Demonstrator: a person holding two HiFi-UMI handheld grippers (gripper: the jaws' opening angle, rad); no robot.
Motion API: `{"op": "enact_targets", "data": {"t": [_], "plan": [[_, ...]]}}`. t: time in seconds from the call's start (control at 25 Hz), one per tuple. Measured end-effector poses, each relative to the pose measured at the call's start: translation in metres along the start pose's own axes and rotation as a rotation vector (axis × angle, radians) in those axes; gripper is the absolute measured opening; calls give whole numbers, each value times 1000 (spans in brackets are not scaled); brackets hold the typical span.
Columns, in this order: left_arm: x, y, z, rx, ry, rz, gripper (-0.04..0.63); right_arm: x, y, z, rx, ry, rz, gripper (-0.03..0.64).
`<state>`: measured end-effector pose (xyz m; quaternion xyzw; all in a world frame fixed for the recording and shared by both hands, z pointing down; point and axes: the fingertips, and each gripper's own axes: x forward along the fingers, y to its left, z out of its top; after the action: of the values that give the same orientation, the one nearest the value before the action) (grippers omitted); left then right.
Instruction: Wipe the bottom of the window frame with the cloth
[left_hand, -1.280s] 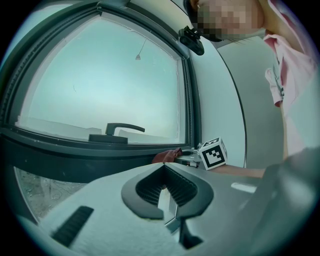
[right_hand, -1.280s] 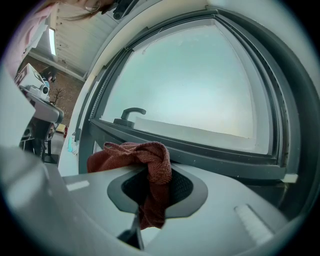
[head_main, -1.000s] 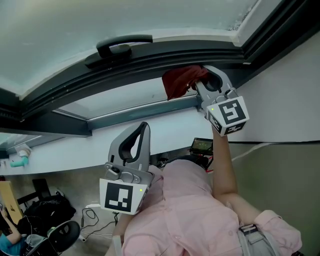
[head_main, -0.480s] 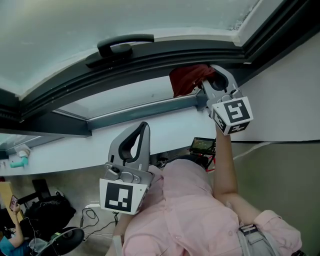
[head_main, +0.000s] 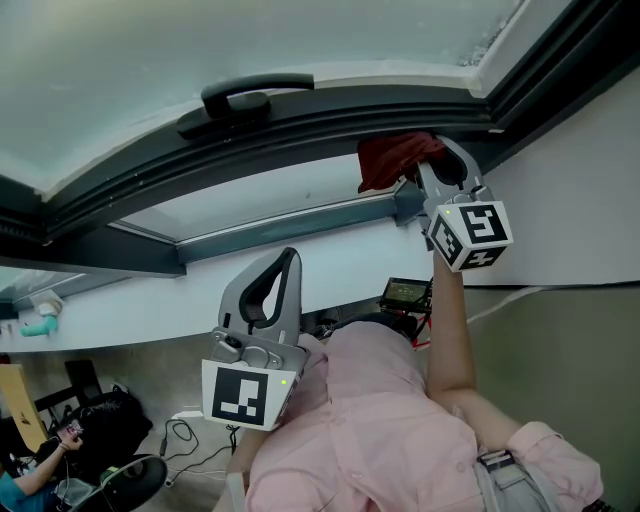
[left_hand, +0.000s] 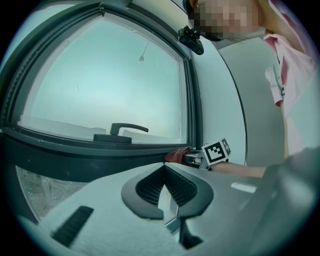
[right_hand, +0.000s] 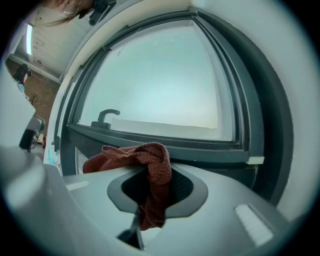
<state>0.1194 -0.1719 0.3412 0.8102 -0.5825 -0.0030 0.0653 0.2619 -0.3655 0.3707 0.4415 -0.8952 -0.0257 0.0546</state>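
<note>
The dark window frame (head_main: 120, 185) runs across the head view, with the pale frosted pane (head_main: 200, 40) filling everything above its bottom rail. Below the frame is a white ledge (head_main: 150, 300), and lower again the person's pink shirt (head_main: 370, 420).

The right gripper (head_main: 440, 160) is raised to the right end of the frame's bottom rail, close to the corner where the rail meets the upright. Its 2 jaws are clamped on the red cloth (head_main: 395, 155). In the right gripper view the cloth (right_hand: 150, 165) hangs down between the jaws and bunches over their left side. In the head view the loose bunch lies against the bottom rail, just left of the jaw tips.

The left gripper (head_main: 285, 262) is held well below the frame, in front of the white ledge. Its 2 jaws meet at the tips with nothing between them.

A black handle (head_main: 250, 97) sits on the bottom rail, left of the cloth. Below the frame and under the right forearm is what may be a small green-lit screen (head_main: 405, 290).
</note>
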Motion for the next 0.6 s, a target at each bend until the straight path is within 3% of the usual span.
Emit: {"op": "enact_targets", "data": {"t": [0.6], "plan": [[1, -4, 2, 4, -5, -18, -3, -14, -55, -8, 86, 1, -165, 74]]}}
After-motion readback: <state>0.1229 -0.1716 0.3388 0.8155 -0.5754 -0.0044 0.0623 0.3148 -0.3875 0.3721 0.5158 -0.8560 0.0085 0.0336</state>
